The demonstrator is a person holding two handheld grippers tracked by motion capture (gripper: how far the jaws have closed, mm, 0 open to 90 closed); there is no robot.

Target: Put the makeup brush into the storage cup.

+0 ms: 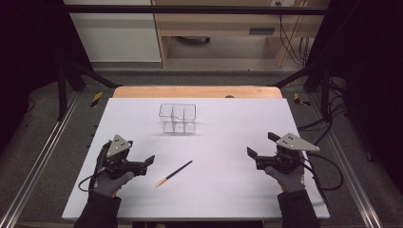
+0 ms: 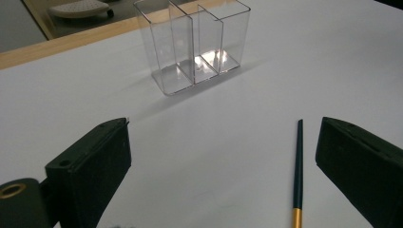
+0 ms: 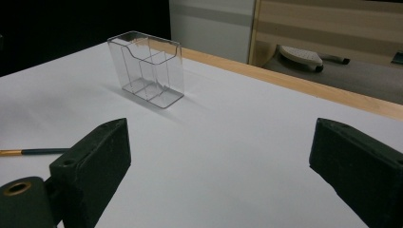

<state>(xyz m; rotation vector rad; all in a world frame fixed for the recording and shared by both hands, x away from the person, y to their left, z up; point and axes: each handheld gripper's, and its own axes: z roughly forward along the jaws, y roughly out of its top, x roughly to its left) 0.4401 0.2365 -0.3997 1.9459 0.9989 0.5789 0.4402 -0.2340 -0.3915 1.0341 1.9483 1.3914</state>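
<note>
**Both tongs spread wide, pen lying loose between them**

While I am watching from the high view, the white tabletop (image 1: pixel 228 185) is taking up most of what I see, its wooden far edge showing beyond the white sheet. Standing upright toward that far side, a little left of the middle, a clear divided holder (image 1: pixel 177 118) is resting on the white surface, well apart from both of my tools; I am making out several compartments with nothing visible in them.

I am holding the left tongs (image 1: pixel 150 159) near the left part of the sheet, gloved hand behind them, and in the left gripper view their two black jaws are standing far apart with nothing between them but bare tabletop. I am holding the right tongs (image 1: pixel 261 145) over on the right side, and in the right gripper view their jaws are likewise gaping wide, gripping nothing.

Lying flat on the tabletop is the thin dark pen (image 1: pixel 175 173) with its gold-orange end pointing toward my near edge. It is sitting just beside the left tongs, on their right, and well apart from the right tongs. In the left gripper view I am seeing the pen close to the inner face of one jaw, apparently not touching it.
</note>
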